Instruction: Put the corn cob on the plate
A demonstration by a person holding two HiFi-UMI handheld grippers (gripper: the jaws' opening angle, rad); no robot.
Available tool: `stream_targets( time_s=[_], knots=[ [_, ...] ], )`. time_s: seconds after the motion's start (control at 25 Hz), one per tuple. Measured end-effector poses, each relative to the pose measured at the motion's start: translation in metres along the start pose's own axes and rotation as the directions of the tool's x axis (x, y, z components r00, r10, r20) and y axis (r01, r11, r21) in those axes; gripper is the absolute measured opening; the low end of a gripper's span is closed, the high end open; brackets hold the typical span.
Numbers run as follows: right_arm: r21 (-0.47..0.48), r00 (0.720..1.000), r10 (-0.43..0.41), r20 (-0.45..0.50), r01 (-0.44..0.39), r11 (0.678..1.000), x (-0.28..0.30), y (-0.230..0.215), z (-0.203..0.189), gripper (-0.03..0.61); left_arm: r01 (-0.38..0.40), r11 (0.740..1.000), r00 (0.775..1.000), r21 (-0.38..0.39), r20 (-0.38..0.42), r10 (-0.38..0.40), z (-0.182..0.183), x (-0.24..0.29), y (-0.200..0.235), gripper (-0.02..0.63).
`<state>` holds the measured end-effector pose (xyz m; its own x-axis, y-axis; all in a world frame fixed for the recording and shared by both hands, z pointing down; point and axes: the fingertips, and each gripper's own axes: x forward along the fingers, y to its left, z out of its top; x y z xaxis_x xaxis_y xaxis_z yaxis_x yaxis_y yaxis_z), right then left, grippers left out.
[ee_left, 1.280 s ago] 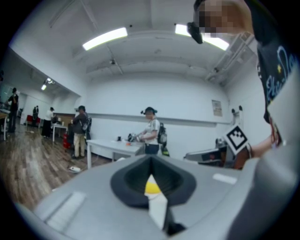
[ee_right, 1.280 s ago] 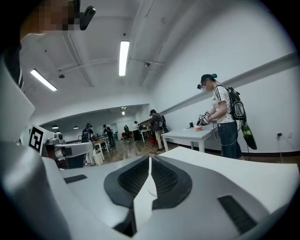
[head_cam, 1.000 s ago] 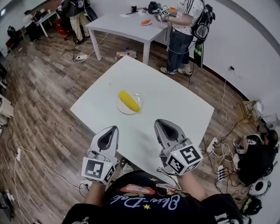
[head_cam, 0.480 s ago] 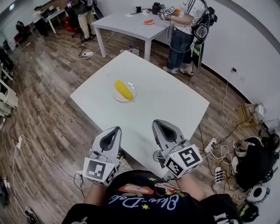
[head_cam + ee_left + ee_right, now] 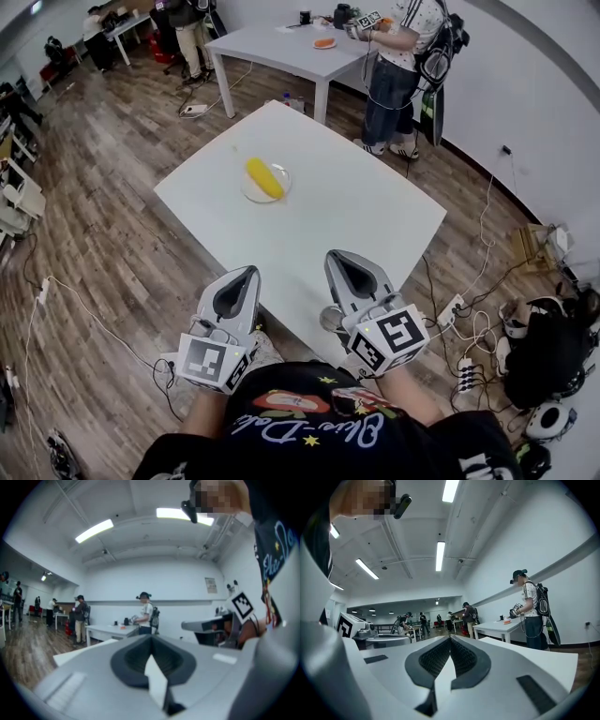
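1. The left claw (image 5: 246, 274) is pressed together with nothing in it; in the left gripper view its dark pads (image 5: 136, 656) meet at the tip.
2. The right claw (image 5: 339, 258) is likewise closed and empty, and the right gripper view shows its ribbed pads (image 5: 461, 658) meeting along one seam.
3. Both claws are held level and side by side, close to the person's black printed shirt (image 5: 319, 422), pointing towards the far side of the room. Their marker cubes, left (image 5: 211, 361) and right (image 5: 389, 339), sit at the near end against the wrists.
4. The claw tips reach about as far as the near edge of the white table (image 5: 356, 216).
5. The corn cob (image 5: 263, 177) lies on the plate (image 5: 249, 193), which stands on the far left part of the table, well apart from both claws. Bare tabletop lies between claws and plate.
6. A second white table (image 5: 272, 42) stands beyond, with an orange thing on a small plate (image 5: 324, 42). A person in a striped top (image 5: 398, 66) stands at its right end with a backpack.
7. More people stand at the far left of the room, on the wooden floor (image 5: 103, 187).
8. Cables and a power strip (image 5: 459, 309) trail on the floor right of the table, with black bags (image 5: 553, 347) beyond them.
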<state>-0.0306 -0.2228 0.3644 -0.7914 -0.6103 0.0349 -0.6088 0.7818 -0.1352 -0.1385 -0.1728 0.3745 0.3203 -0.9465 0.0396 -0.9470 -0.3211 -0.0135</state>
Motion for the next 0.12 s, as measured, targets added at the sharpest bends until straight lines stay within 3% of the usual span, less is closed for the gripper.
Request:
stream_targets(
  time_s=[0.12],
  knots=[
    [0.007, 1.000, 0.000, 0.002, 0.000, 1.000, -0.0056, 0.0020, 0.0012, 0.015, -0.004, 1.000, 1.000, 0.004, 0.003, 0.004, 0.0027, -0.0043, -0.0040, -0.003]
  ],
)
